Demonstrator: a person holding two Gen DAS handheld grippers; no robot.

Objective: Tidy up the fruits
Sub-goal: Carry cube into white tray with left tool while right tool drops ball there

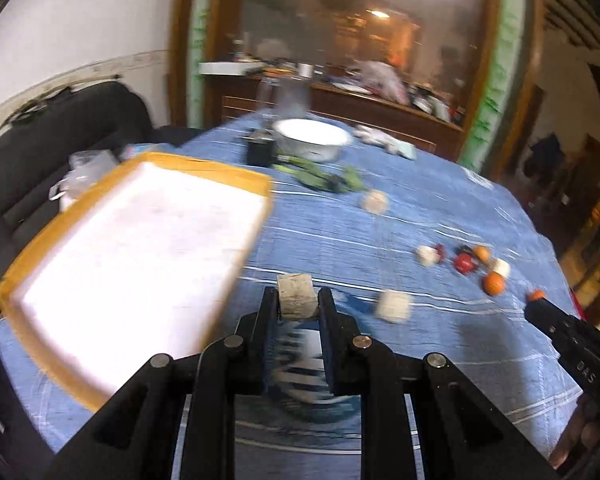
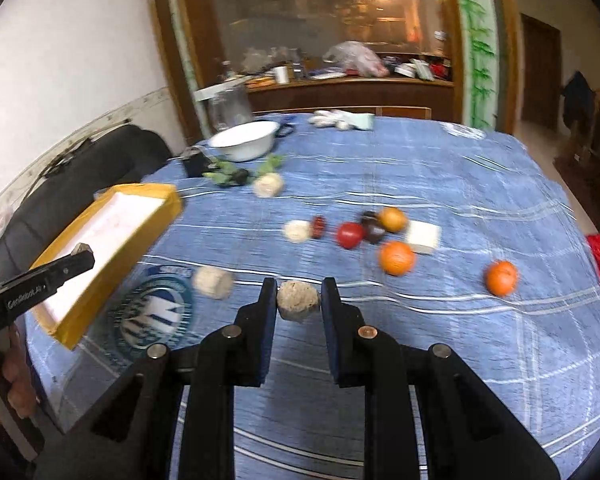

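Table [image 2: 440, 168] under a blue striped cloth fills both views; a round blue logo is printed on the cloth at about 8 o'clock in the right wrist view.

Tray [image 1: 138, 248], yellow rim with a white floor, sits at 9 o'clock in the left wrist view, at the table's left side. It looks bare inside, though glare washes out the floor.

White bowl [image 2: 246, 140] at 11 o'clock, far side of the table. Green leafy pieces [image 2: 236, 174] lie just in front of it.

Left gripper [image 1: 298, 300]: fingers clamped on a pale rough chunk [image 1: 295, 296], lifted off the cloth just right of the tray's edge. In the right wrist view its tip shows against the tray's white floor at 9 o'clock, a grey bit at the end.

Right gripper [image 2: 299, 300]: a pale round lump [image 2: 298, 300] sits between the fingers and looks pinched, the left finger meeting it; motion blur leaves the right-side contact unclear.

Fruit cluster at 1 o'clock, mid-table: red apple [image 2: 350, 235], two oranges [image 2: 396, 258] and [image 2: 501, 278] apart from each other, yellowish fruit [image 2: 393, 219], a dark fruit [image 2: 372, 228] between apple and yellow one, small red fruit [image 2: 319, 226].

Loose pale pieces: one [image 2: 214, 282] beside the logo, one [image 2: 298, 231] touching the small red fruit, one [image 2: 268, 185] near the greens, a white block [image 2: 423, 237] by the oranges.
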